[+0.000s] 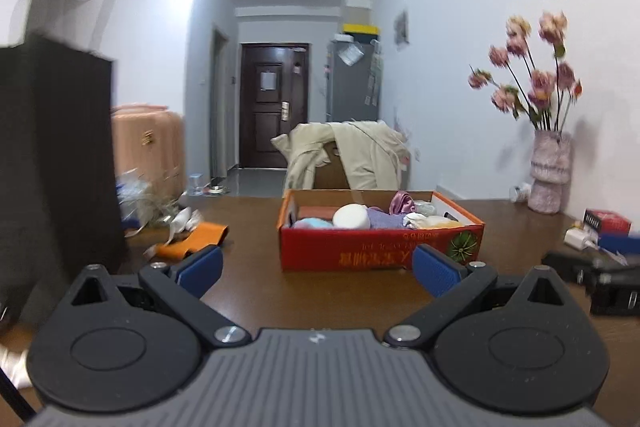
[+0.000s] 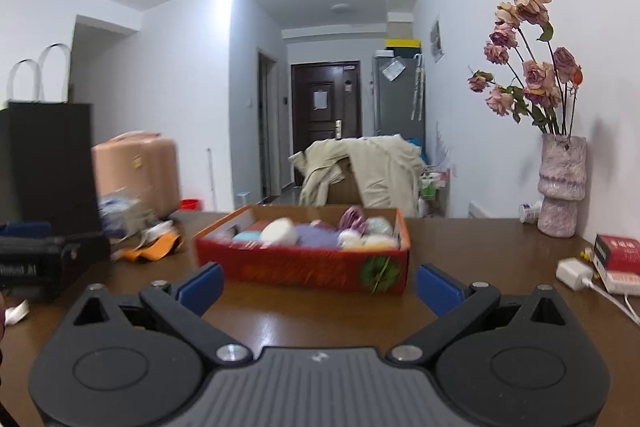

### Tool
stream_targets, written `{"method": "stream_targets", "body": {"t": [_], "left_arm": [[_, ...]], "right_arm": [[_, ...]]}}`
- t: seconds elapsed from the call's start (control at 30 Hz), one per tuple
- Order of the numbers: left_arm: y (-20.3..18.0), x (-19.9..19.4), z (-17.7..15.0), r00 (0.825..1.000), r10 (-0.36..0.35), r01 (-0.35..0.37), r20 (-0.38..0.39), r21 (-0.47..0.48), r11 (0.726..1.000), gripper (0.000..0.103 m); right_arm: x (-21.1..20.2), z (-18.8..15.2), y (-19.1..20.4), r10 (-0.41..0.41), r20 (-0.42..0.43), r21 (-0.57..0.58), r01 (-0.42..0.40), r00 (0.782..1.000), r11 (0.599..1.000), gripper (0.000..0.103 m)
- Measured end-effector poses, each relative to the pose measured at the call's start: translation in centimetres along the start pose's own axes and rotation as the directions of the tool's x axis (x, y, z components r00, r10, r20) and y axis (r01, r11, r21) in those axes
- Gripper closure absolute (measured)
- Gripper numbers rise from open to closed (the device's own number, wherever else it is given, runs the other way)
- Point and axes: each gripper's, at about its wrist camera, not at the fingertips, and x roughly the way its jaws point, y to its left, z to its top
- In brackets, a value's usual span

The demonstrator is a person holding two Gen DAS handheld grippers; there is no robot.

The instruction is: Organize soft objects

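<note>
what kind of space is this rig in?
Most likely a lived-in apartment: a wooden table facing a hallway with a dark entry door, a fridge beside it, a pink suitcase and a vase of dried roses.

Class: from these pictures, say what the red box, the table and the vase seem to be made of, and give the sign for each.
Red box: probably printed cardboard, matte; thin walls, folded flap.
Table: looks like dark wood or veneer, glossy; grain lines and a light reflection show.
Vase: likely ceramic with a mottled pink-white surface; could be glass.
</note>
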Motion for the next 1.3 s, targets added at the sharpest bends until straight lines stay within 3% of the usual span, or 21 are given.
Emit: {"method": "stream_targets", "body": {"t": [0.17, 0.27, 0.53, 1.3], "left_arm": [[0.0, -6.1, -4.8, 0.999, 0.033, -0.033, 0.025, 0.017, 0.999, 0.000], [-0.6, -6.8, -5.5, 1.000, -0.005, 0.004, 0.007, 0.040, 0.999, 0.000], [-0.9, -7.1, -5.3, 1.000, -0.012, 0.012, 0.023, 0.035, 0.999, 0.000], [-0.7, -7.0, -5.5, 1.000, -0.012, 0.011, 0.015, 0.036, 0.999, 0.000]], "right_arm": [[-5.8, -5.0, 2.8, -0.026, -0.019, 0.030, 0.027, 0.999, 0.999, 0.000], [-7.8, -6.9, 4.1, 0.012, -0.025, -0.028, -0.013, 1.000, 1.000, 0.000], [-7.9, -5.8, 3.7, -0.020, 0.049, -0.004, 0.021, 0.999, 1.000, 0.000], [-7.1, -5.7, 3.2, -0.010, 0.026, 0.007, 0.010, 1.000, 1.000, 0.000]]}}
